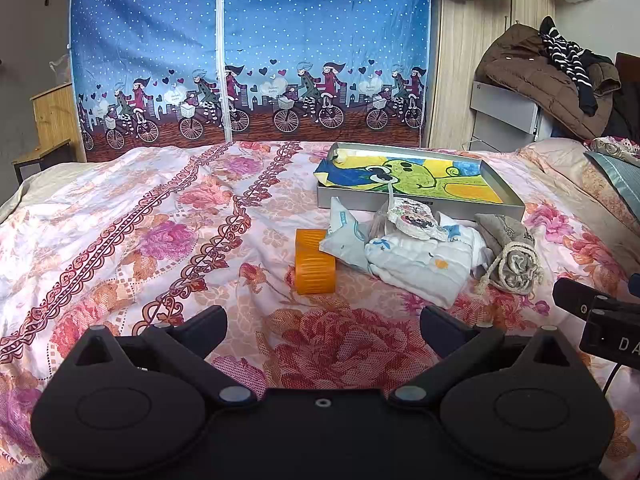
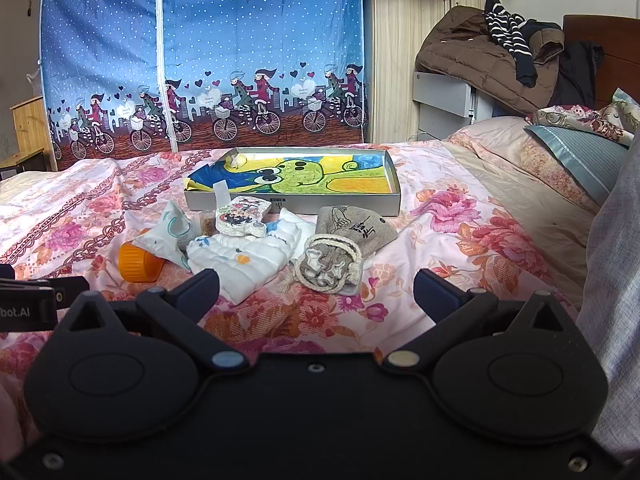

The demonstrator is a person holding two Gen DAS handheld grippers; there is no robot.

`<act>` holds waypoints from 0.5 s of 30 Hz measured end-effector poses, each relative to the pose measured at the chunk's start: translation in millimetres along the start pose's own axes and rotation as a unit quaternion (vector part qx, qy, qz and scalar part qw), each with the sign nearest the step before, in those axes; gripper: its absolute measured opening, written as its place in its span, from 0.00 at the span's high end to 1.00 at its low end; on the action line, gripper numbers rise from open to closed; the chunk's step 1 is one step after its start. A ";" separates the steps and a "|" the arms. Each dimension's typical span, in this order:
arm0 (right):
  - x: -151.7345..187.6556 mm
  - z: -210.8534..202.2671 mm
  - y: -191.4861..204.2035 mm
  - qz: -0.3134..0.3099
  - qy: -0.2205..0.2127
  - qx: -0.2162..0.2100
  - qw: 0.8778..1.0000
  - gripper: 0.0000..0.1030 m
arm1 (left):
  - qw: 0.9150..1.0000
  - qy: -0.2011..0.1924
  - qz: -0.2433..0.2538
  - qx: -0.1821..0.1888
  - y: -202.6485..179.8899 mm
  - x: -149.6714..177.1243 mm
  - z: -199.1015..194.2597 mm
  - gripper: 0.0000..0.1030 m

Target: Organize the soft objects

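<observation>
A pile of soft things lies on the floral bedspread in front of a shallow grey box [image 1: 516,200] [image 2: 396,196] lined with a yellow-green cartoon cloth. The pile holds a white folded cloth [image 1: 416,264] [image 2: 244,260], a light blue-white packet [image 1: 344,236] [image 2: 168,236], a round printed pad [image 1: 414,220] [image 2: 242,216], a grey drawstring pouch [image 1: 510,256] [image 2: 352,224] and an orange ribbed cylinder [image 1: 314,262] [image 2: 138,262]. My left gripper [image 1: 324,328] is open and empty, short of the pile. My right gripper [image 2: 316,288] is open and empty, close before the pouch.
A blue fabric wardrobe [image 1: 248,52] stands behind the bed. Coats are heaped on a white cabinet [image 1: 504,108] at the right. Pillows [image 2: 580,160] lie at the bed's right end. A wooden stand [image 1: 52,120] is at far left.
</observation>
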State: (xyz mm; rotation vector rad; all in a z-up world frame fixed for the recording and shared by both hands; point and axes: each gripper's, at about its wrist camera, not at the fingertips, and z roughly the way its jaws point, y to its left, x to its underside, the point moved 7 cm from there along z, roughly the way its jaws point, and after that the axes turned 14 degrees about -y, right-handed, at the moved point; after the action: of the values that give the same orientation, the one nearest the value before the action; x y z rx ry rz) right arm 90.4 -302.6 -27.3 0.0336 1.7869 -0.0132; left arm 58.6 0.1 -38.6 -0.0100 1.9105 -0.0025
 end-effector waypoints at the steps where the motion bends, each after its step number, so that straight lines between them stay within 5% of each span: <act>1: 0.1 0.1 -0.1 0.000 0.000 0.000 1.000 0.00 | 1.000 0.000 0.000 0.000 0.0 0.0 0.0 0.01; 15: 4.7 0.6 -0.2 0.003 0.003 0.001 1.000 0.00 | 1.000 0.001 0.000 0.000 0.2 0.2 0.0 0.01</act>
State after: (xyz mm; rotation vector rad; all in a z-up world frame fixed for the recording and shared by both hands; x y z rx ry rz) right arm 89.9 -302.7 -32.0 0.0397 1.7921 -0.0108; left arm 58.5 0.3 -38.8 -0.0103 1.9120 -0.0014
